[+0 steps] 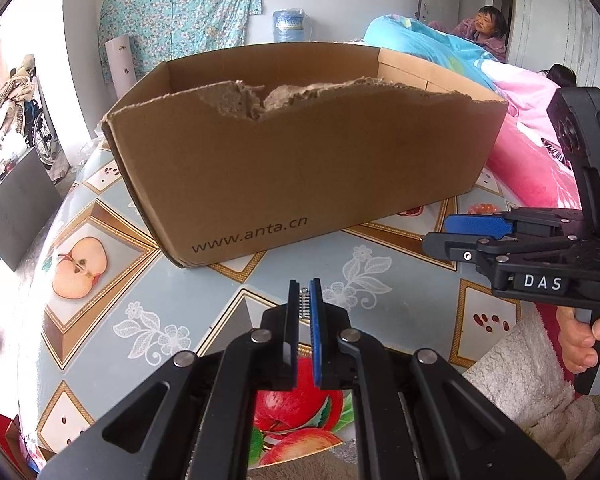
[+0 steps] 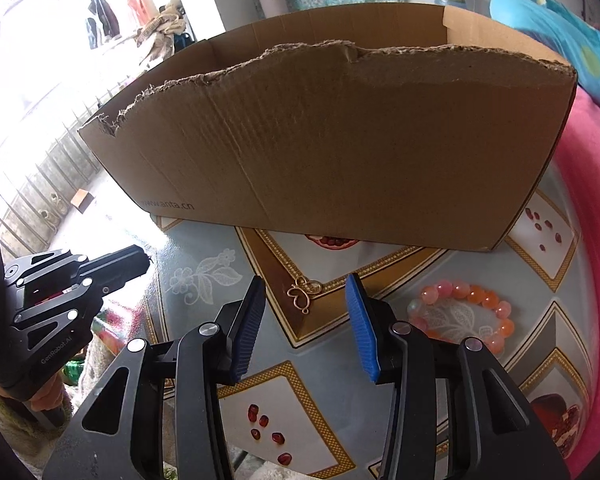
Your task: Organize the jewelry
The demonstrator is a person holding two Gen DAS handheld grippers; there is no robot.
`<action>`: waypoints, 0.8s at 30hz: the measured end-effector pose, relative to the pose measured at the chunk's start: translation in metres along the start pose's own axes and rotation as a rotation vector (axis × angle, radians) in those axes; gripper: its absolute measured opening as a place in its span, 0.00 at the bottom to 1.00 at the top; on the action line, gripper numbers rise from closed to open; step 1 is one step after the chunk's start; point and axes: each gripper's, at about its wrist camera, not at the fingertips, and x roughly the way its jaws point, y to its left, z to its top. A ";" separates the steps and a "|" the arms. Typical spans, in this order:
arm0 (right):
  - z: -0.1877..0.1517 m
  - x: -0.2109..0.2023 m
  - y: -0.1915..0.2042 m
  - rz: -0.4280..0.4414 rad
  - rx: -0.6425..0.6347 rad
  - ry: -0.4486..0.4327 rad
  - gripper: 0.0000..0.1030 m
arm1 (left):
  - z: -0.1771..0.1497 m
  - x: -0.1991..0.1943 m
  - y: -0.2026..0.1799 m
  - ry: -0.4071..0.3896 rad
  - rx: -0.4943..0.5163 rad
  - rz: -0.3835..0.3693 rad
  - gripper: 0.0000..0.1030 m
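On the surface (image 2: 204, 368), covered by a fruit-patterned cloth, a torn cardboard box (image 2: 332, 140) stood at the far side, its long axis running left to right and its open top facing up. Printed lettering ran along the near wall at its lower left. Near the box, in the right wrist view, a small gold butterfly pendant (image 2: 303, 293) lay flat on the cloth, close to the box's near wall but apart from it. Its long axis ran diagonally, the wings toward the far right and the small loop end toward the near side. To its right lay a pink and orange bead bracelet (image 2: 466, 310), flat as an open ring, well clear of the pendant.

The right tongs (image 2: 306, 320) stood released, blue pads parted, with nothing pressed between them; the pendant showed in the gap beyond the tips, untouched. The left tongs (image 1: 305, 300) were clenched on a small metal comb-like clip (image 1: 304, 303), whose row of fine teeth showed between the pads, its long axis running along the fingers and pointing toward the box. They hovered above the cloth on the near side of the box. A hand (image 1: 586, 336) gripped the right tool's handle at the right edge of the left wrist view.
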 end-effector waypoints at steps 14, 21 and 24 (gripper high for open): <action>0.008 0.015 0.027 -0.129 -0.104 0.010 0.14 | -0.001 0.003 0.007 0.001 -0.026 -0.017 0.04; 0.007 0.009 0.025 -0.116 -0.094 0.009 0.13 | -0.002 0.001 0.008 -0.006 -0.027 -0.020 0.04; 0.006 0.005 0.018 -0.110 -0.081 0.014 0.00 | -0.003 0.000 0.009 -0.008 -0.030 -0.020 0.04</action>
